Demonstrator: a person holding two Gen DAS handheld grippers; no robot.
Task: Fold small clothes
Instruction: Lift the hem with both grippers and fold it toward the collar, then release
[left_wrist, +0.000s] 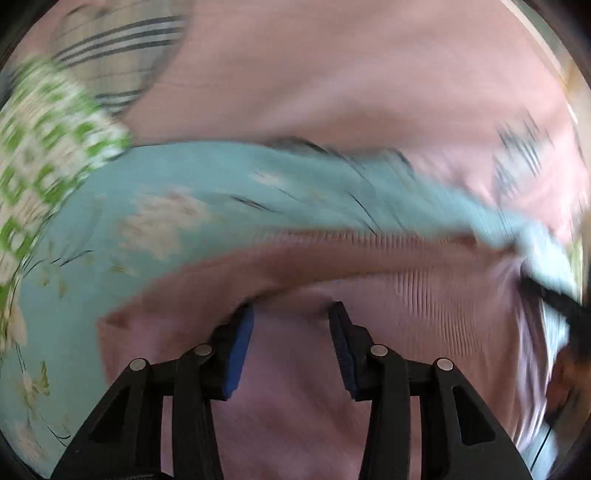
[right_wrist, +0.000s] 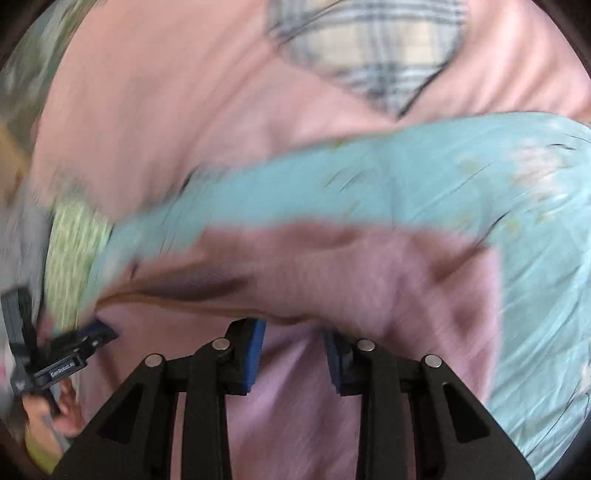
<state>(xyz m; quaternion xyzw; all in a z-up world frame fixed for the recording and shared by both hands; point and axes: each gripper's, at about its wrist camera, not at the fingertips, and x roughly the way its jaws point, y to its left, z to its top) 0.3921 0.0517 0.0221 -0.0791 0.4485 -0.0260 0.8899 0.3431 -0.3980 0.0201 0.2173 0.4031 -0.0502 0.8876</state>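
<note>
Both claws tilt downward over a pink garment (left_wrist: 295, 387). The left claw (left_wrist: 291, 314) and the right claw (right_wrist: 293, 332) gape partway, gripping nothing.

A bed with a pink sheet (left_wrist: 332, 74) carries everything. On it lie a light blue flowered cover (left_wrist: 177, 192), a plaid cloth (right_wrist: 369, 55) farther back, and a green-and-white checked cloth (left_wrist: 40, 147) at the side. A pink garment (right_wrist: 332, 266) lies on the blue cover.
</note>
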